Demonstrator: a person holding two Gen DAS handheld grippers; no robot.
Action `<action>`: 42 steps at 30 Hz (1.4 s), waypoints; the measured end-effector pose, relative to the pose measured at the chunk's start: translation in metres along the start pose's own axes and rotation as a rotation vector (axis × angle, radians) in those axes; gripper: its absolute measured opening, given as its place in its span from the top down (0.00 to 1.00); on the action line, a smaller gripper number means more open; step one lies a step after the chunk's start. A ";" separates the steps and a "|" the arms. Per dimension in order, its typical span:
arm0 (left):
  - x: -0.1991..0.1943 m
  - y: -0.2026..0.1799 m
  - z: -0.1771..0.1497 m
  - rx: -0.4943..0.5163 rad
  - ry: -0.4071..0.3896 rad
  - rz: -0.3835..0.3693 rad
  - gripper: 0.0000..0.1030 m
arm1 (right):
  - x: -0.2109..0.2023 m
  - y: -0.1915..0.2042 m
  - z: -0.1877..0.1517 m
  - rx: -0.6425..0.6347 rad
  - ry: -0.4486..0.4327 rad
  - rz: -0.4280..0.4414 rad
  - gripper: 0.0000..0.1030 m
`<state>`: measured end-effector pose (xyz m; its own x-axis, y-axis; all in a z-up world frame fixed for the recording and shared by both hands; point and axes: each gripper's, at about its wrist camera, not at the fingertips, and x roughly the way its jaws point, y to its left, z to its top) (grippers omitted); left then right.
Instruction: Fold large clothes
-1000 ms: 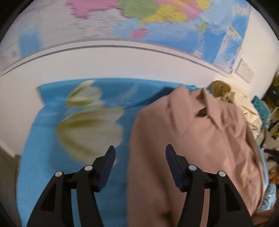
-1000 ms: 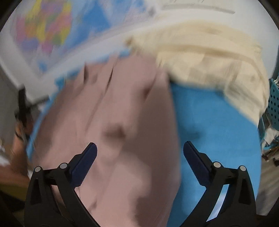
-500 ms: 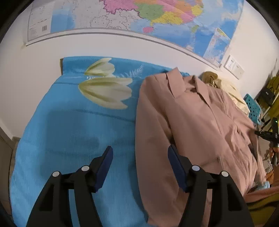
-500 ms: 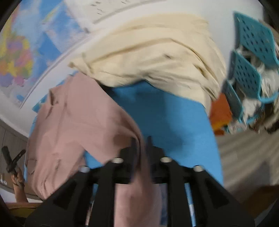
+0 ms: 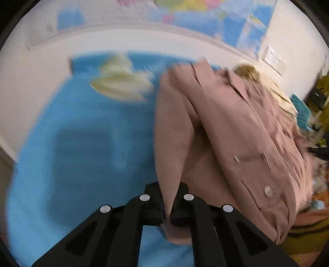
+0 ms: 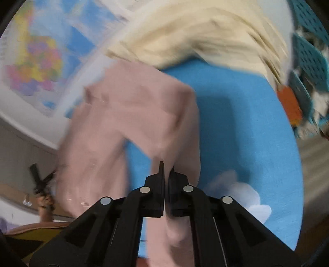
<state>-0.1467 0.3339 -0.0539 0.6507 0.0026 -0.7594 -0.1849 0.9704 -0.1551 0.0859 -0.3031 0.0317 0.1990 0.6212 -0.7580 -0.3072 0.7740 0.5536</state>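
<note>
Both your grippers have just closed: the left gripper [image 5: 167,205] and right gripper [image 6: 166,197] now have fingers pinching opposite side edges of the dusty-pink button-front cotton shirt [image 5: 236,133], so you can begin folding. It lies rumpled, partly lifted, on the blue floral bedsheet [image 5: 82,143].

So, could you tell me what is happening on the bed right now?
A person is folding a dusty-pink shirt spread on a blue sheet. The left gripper and the right gripper have both just closed, each pinching a fold of the shirt's fabric at opposite sides. A cream garment lies heaped beyond it, near the wall map.
</note>
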 end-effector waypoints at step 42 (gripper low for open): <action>0.010 -0.107 0.103 0.201 -0.148 -0.360 0.58 | 0.144 0.279 0.018 -0.486 0.202 0.503 0.83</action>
<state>-0.0447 0.2552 0.0203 0.7489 -0.3243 -0.5780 0.2107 0.9433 -0.2563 0.0459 0.0045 0.0833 -0.2366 0.8161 -0.5273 -0.7045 0.2296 0.6715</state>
